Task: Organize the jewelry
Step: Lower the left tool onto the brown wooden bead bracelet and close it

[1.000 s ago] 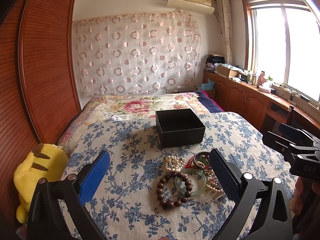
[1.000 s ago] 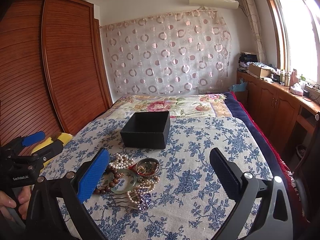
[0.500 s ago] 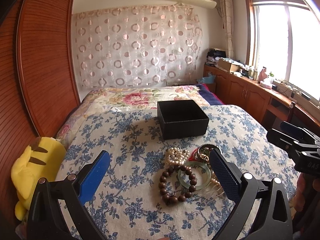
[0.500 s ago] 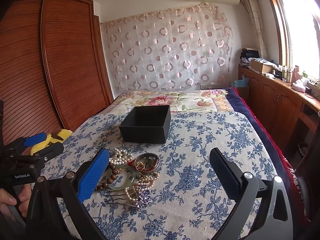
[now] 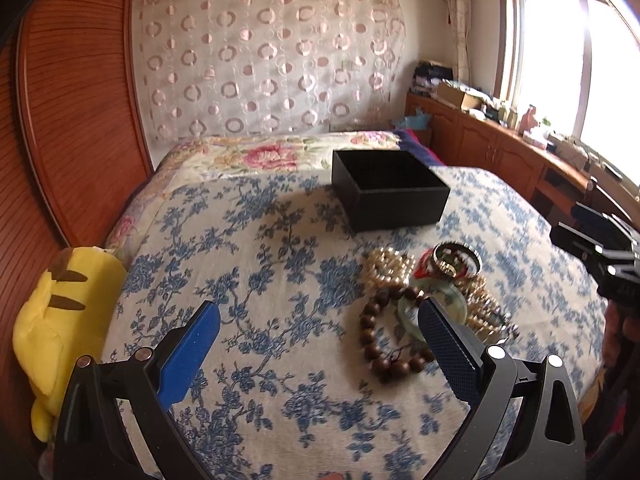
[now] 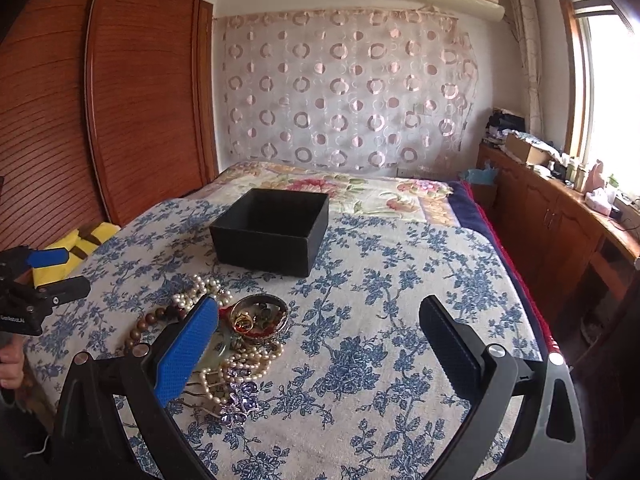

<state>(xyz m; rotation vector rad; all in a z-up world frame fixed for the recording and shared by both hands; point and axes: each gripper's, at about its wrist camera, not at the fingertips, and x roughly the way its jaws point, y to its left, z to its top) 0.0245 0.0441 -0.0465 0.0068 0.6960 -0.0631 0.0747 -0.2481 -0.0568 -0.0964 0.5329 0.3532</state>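
Left gripper (image 5: 318,350): hovering at lower frame, jaws gaping wide, gripping nothing. Right gripper (image 6: 318,346): hovering at lower frame, jaws likewise spreading wide, gripping nothing.

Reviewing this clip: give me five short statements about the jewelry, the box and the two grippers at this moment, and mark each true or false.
1. The black box is open and looks empty. True.
2. The left gripper is shut on the wooden bead bracelet. False: its jaws are wide open and hold nothing; the bracelet lies on the blue floral bedspread.
3. The jewelry lies in one pile in front of the box, not inside it. True.
4. The right gripper holds the pearl strand. False: it is open and empty; the pearls rest in the pile.
5. The yellow plush toy sits on top of the box. False: it lies at the bed's edge by the wooden wardrobe.
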